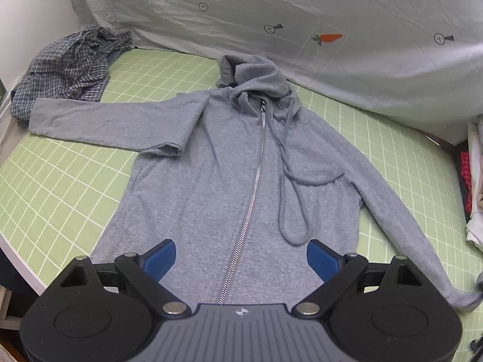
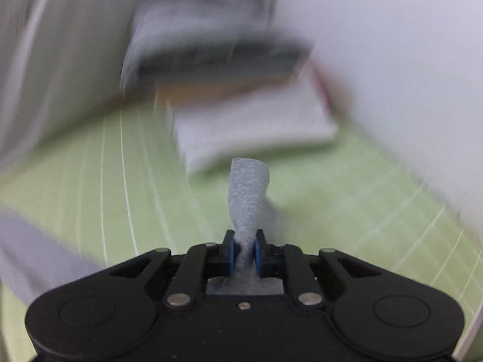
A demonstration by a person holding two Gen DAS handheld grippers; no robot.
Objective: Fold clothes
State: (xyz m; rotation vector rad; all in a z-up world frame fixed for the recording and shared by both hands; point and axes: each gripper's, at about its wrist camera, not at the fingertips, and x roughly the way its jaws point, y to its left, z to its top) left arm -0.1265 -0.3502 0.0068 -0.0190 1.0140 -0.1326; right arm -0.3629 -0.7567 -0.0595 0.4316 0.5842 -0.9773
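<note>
The left wrist view is sharp and takes in the whole grey hoodie (image 1: 229, 163), spread front-up on the green gridded bench (image 1: 60, 181) with its zip closed, its hood toward the pale printed sheet (image 1: 302, 30) hanging behind, one sleeve stretched toward a crumpled checked shirt (image 1: 66, 66) at the far left corner and the other sleeve running to the lower right edge. A stack of folded cloth (image 1: 474, 181) shows at the right edge of this view. The right wrist view is heavily blurred and shows none of that layout; only the close foreground is clear, with a pale folded item (image 2: 250, 123) on the green surface behind and a darker grey shape beyond it that cannot be made out. The left hand-held gripper (image 1: 241, 259) hangs over the hoodie's hem with its blue pads (image 1: 161, 256) spread wide, nothing between them, the zip line running up the gap. The right hand-held gripper (image 2: 244, 253) is nearly closed, its pads pinching a twisted strip of grey hoodie fabric, seemingly the sleeve end (image 2: 249, 193), which stands up past the fingertips.
</note>
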